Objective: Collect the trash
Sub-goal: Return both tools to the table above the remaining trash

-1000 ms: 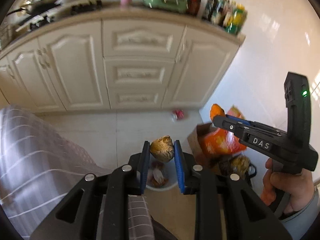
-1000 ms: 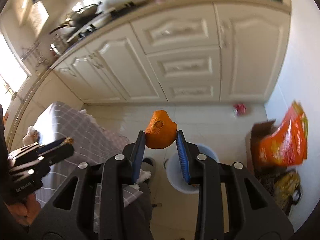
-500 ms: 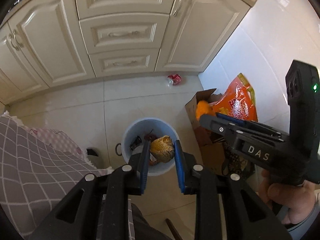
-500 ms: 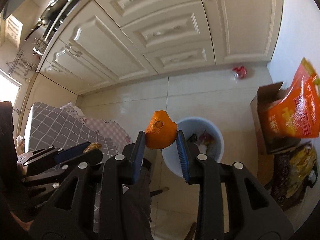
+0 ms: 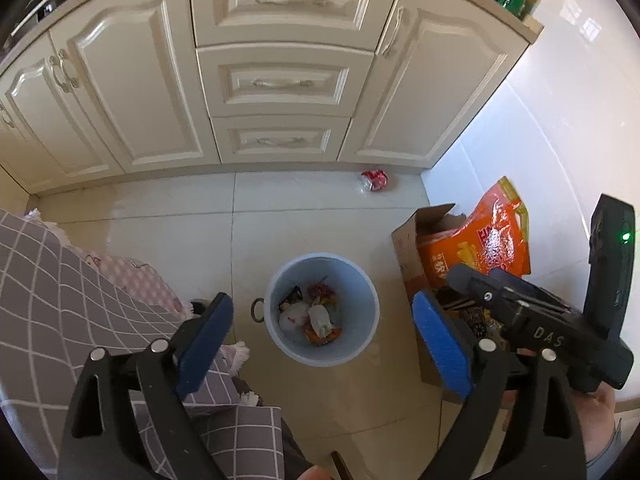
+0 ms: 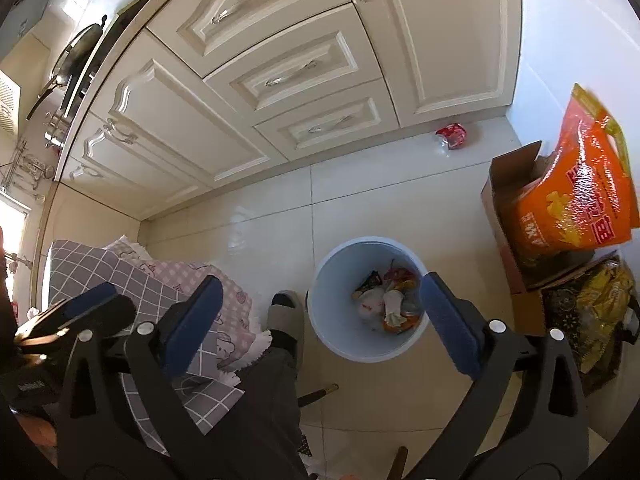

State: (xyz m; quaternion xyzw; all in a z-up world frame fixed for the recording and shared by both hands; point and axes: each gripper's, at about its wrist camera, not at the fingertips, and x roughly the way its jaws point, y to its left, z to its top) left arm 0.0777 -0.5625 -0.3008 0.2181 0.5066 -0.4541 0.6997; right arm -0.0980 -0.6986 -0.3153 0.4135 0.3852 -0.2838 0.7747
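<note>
Above the bin [image 5: 362, 344], both grippers [image 5: 322, 330] [image 6: 320, 320] just spread wide, empty; cardboard box [image 5: 404, 248] beside.

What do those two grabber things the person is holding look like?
Both are black plastic claws. The left gripper has two long fingers, each tipped with a bumpy blue pad and dotted with round silver bolts. The right gripper looks the same. From the left camera, its body shows white letters "DAS" and a small green light. The hand holding it wears a grey sleeve.
</note>
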